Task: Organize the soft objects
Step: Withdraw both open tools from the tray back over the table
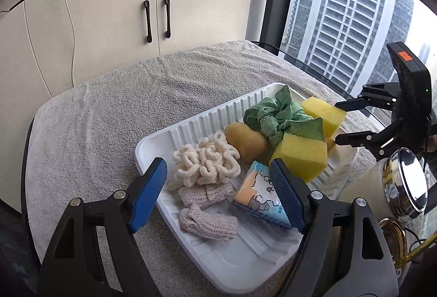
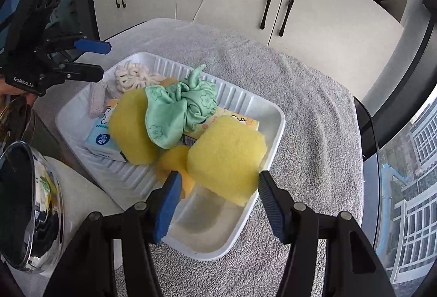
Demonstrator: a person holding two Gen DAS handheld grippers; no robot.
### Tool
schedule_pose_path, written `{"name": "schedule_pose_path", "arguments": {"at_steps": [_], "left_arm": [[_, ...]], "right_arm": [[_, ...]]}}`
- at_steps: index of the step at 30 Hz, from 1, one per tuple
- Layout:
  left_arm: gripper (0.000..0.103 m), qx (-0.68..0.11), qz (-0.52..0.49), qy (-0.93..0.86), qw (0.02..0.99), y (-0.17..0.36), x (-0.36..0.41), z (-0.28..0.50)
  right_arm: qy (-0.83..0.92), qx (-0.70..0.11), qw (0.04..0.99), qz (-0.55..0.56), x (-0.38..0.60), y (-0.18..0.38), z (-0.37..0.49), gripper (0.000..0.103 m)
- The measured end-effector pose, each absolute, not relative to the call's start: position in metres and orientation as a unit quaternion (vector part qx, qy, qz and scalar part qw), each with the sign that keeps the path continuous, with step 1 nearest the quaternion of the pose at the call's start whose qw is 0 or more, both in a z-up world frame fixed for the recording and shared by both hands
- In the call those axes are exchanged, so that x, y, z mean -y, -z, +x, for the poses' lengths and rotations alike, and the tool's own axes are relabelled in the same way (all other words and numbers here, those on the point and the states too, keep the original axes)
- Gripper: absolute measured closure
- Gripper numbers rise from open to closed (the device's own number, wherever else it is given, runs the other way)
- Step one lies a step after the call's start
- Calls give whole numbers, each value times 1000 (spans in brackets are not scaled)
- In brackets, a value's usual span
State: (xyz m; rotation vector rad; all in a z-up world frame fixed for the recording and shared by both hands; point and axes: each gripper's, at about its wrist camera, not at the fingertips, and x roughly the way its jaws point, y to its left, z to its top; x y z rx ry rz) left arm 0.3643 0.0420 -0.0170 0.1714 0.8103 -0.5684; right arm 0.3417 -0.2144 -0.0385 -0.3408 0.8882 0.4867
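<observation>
Both grippers poised over a full tray

Your left gripper [image 1: 218, 185] and right gripper [image 2: 218, 194] both hang with jaws apart, gripping nothing. The soft things sit in the white tray [image 1: 191, 119] on the towel-covered desk; a yellow sponge [image 2: 226, 152] lies at twelve o'clock from your right jaws, probably the next pick: lower, then close.

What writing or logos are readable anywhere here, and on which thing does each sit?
"GenRobot.AI": white lettering on the black body of the left gripper, seen from the right wrist.
Blue print and logo on the blue-and-white tissue pack: too small to read.
Cartoon drawings on the same tissue pack: no legible words.
Orange sticker on the right gripper: blank or blurred.
</observation>
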Motion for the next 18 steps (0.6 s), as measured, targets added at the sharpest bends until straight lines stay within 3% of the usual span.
{"name": "schedule_pose_path", "arguments": {"at_steps": [7,14,18], "left_arm": [[26,-380,77,264,883,11,-46,360],[7,-362,66,222,903,-6,-60,348],[5,-350,57,183,917,-20,-72,332]], "right_arm": [[-218,-423,866,-157,229,36,338,42],[-206,-402,880,-147,240,18,325,36],[-193,-384,892,-138,249,3,308,32]]}}
